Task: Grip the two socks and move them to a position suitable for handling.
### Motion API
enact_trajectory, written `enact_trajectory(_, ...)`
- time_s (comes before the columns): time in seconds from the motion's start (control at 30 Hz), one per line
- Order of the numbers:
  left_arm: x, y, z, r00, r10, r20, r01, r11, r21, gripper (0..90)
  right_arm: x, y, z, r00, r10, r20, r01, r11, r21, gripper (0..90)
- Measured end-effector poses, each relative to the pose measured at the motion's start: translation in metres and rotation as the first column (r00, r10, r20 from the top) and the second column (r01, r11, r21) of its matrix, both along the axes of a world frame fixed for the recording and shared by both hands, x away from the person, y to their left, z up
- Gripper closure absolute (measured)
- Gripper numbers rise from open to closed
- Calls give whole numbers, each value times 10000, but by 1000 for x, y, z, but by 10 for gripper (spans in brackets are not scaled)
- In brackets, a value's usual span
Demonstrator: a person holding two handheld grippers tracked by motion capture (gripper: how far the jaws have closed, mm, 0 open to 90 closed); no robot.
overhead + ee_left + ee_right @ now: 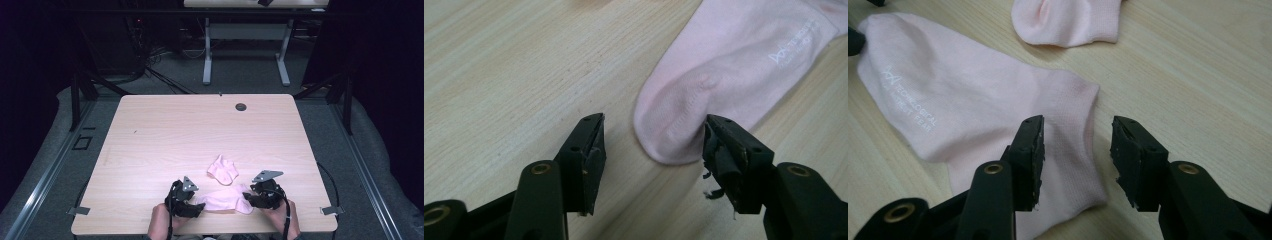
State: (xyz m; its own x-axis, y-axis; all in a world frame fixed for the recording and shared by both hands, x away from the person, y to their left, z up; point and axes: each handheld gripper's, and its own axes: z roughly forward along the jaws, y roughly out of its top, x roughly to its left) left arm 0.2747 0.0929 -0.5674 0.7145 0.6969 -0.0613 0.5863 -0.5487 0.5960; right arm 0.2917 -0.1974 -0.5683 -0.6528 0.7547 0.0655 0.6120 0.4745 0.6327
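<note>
A pale wooden table (pixel 165 135) stands in a dark room, with grey floor and another table's legs behind it. Near the table's front edge, the left gripper (pixel 651 140) has its jaws spread wide, one on each side of the rounded toe of a pink sock (pixel 719 75) that lies flat along that edge; the right-hand jaw is close against the toe, though it is hard to tell whether it touches. At the sock's other end the right gripper (pixel 1077 142) is just as wide, its jaws over the ribbed cuff. A second pink sock (pixel 223 170) lies crumpled just behind, nearer the table's middle. The flat sock looks light, soft and limp, so it will likely sag and fold wherever it is lifted; pinching both layers at toe and cuff should keep it stretched.
</note>
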Motion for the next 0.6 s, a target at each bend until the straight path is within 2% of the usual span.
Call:
enact_trajectory(0.07,-1,0,0,9999,-21,117,21,10000,2,521,1,2,0,10000,44,-61,-43,10000,43,591)
enact_trajectory(0.2,-4,-3,0,9989,-169,443,155,9994,311,675,0,8,-1,9996,270,-53,-270,9996,-58,695)
enact_trajectory(0.27,-4,-5,0,9981,-316,532,297,9989,364,759,0,9,-2,9997,259,28,-259,9997,21,755)
enact_trajectory(0.37,-3,-5,-1,9977,-378,554,362,9989,306,884,0,8,-3,9991,388,-144,-383,9985,383,827)
enact_trajectory(0.47,-3,-2,0,9974,-483,526,466,9984,328,898,-1,6,-3,9990,408,-204,-397,9979,502,842)
enact_trajectory(0.6,-11,6,2,9969,-502,599,474,9977,484,899,-5,2,4,9989,432,-178,-418,9963,750,844)
